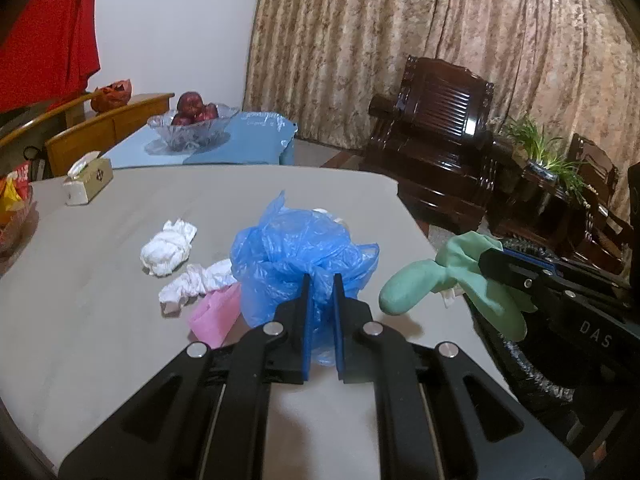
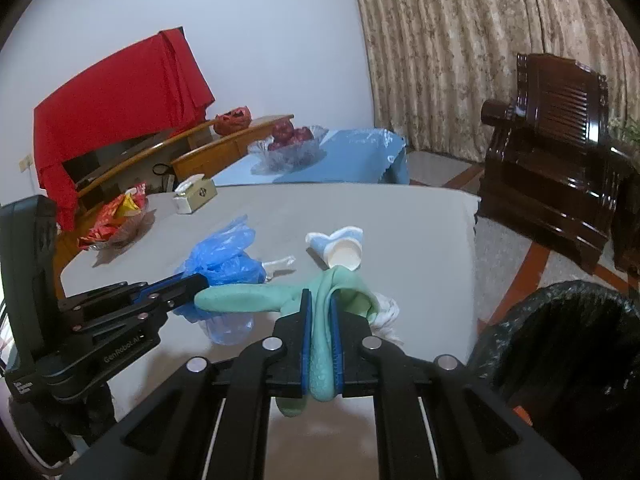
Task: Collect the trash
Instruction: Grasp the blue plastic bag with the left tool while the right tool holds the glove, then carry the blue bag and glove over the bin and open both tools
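My left gripper is shut on a crumpled blue plastic bag that rests on the grey table; the bag also shows in the right wrist view. My right gripper is shut on a green rubber glove, held above the table's right part; the glove shows in the left wrist view. Two crumpled white tissues and a pink paper lie left of the bag. A crushed white paper cup lies beyond the glove.
A black-lined trash bin stands off the table's right edge. A tissue box, a snack dish and a glass fruit bowl stand at the back. Dark wooden chairs stand to the right.
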`<state>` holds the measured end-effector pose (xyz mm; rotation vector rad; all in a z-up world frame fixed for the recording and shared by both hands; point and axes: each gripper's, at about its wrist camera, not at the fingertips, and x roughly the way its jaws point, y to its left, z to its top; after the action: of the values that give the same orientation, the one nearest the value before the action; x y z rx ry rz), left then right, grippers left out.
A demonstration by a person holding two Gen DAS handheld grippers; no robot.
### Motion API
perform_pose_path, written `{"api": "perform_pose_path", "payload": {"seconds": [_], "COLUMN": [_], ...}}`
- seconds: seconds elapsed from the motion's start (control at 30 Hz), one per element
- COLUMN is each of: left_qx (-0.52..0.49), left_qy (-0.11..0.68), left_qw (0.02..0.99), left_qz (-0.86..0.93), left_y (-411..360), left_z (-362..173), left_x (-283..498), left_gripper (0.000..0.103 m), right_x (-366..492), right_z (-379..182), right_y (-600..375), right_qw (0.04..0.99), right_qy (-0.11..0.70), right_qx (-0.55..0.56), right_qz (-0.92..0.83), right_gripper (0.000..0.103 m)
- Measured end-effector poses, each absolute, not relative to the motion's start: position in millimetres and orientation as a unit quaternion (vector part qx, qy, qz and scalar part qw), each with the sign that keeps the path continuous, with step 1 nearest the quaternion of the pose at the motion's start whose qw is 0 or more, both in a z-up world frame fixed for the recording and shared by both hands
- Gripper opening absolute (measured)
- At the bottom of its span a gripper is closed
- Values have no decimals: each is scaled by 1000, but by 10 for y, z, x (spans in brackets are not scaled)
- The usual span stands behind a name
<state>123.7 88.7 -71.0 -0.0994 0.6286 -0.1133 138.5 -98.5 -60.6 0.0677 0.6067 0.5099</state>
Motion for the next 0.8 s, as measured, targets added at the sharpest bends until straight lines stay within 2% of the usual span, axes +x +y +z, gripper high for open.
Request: {"api": "perform_pose_path", "payload": {"seconds": [0.4, 0.8], "left_qx": [-46, -30], "left_qy": [285, 279], "left_qw": [954, 947], "left_qz": [-78, -156], "left_y": [666, -46], "left_z": [-437, -361], "left_x": [1129, 1149], "left_gripper": [8, 8], "right_x": [1148, 899], "right_z": [-338, -227], "right_y": [-1355, -2224], "right_qw": [939, 957], "right_qy": [270, 257], "right_qx": [38, 43], "right_qz": [212, 125], "right_gripper": [9, 9]}}
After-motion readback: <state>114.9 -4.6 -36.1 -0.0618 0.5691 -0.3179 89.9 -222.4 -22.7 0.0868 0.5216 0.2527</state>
